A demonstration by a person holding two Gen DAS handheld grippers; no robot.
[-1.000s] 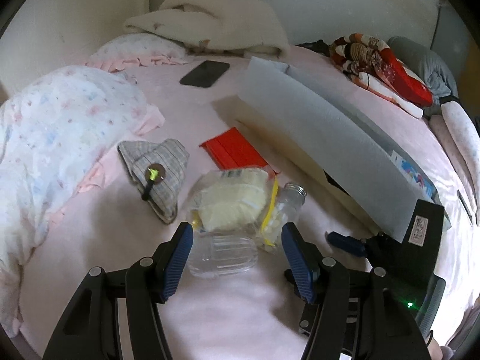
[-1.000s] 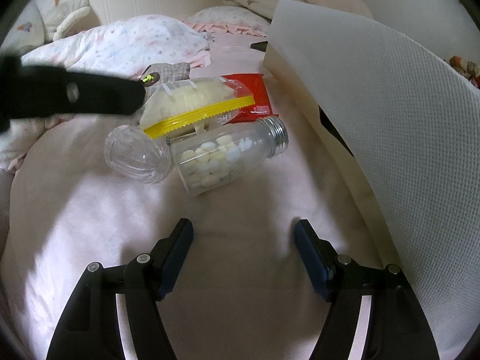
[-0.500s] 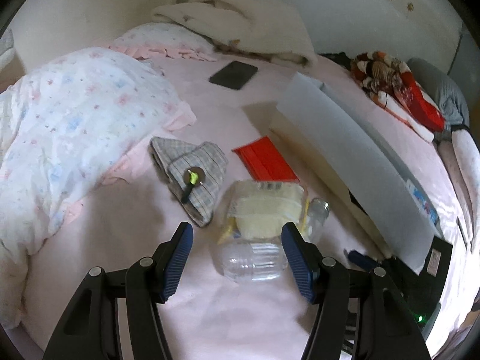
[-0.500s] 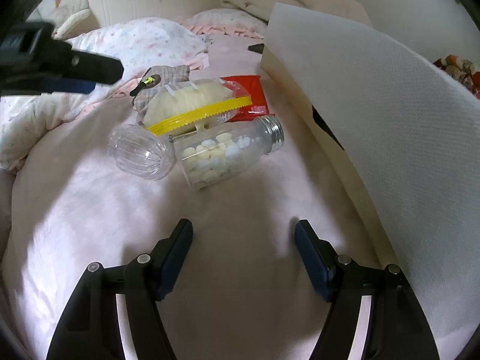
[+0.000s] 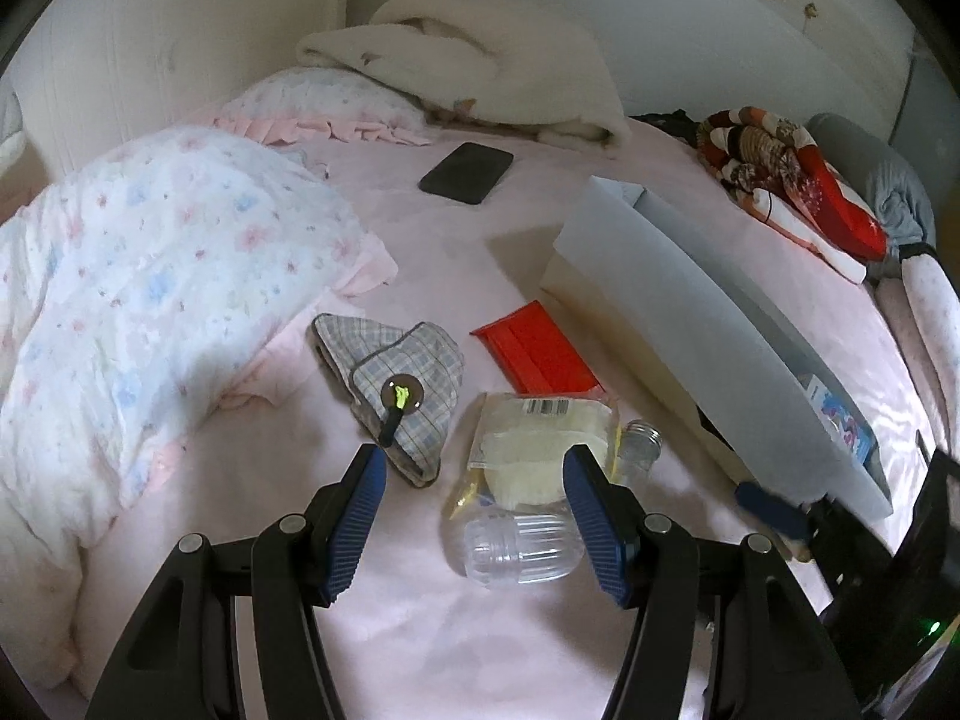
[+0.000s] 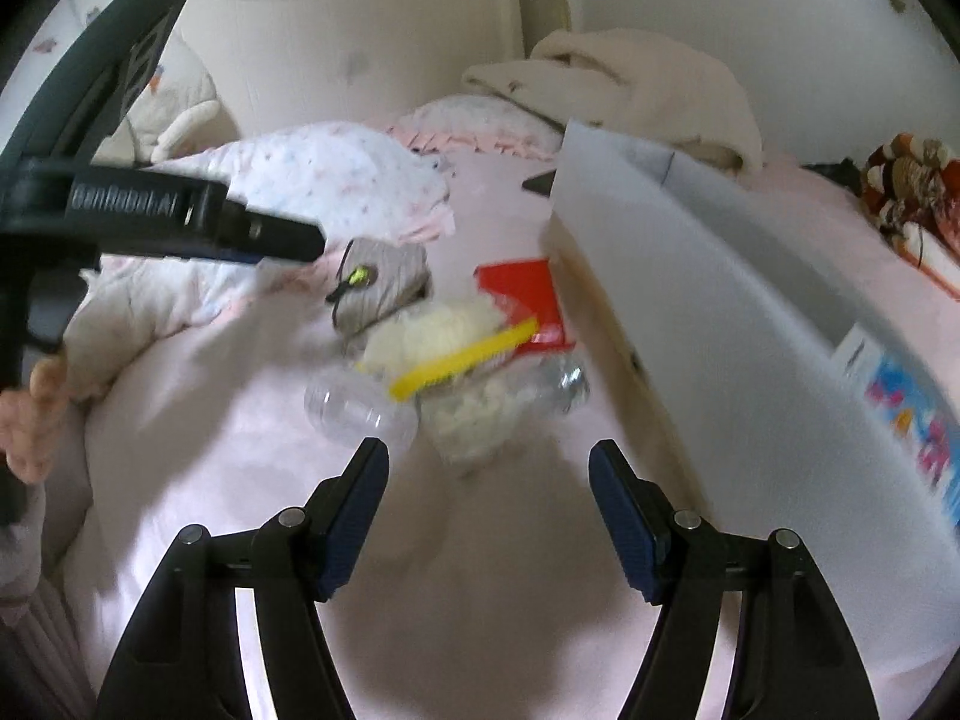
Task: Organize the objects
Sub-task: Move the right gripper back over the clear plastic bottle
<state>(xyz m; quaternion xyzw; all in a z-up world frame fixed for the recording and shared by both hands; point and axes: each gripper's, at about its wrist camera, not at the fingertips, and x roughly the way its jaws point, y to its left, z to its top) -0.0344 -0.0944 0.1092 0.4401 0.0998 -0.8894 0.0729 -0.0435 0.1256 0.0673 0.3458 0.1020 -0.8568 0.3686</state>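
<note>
Both jaws are wide open and hold nothing. Left gripper [image 5: 471, 483] is low in the frame, over a clear bottle [image 5: 519, 546] on the pink bed [image 5: 240, 540]. Right gripper [image 6: 487, 480] sits low too, near the pill bottle [image 6: 498, 402] and the yellow-zip bag [image 6: 444, 342] mid-frame.

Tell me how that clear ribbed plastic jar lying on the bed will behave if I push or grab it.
The clear ribbed jar lies on its side and looks round, so a push would probably roll it across the soft pink bedsheet. It appears empty, likely light and easily knocked. The zip bag seems to rest against it, so moving the jar may shift the bag.
</note>
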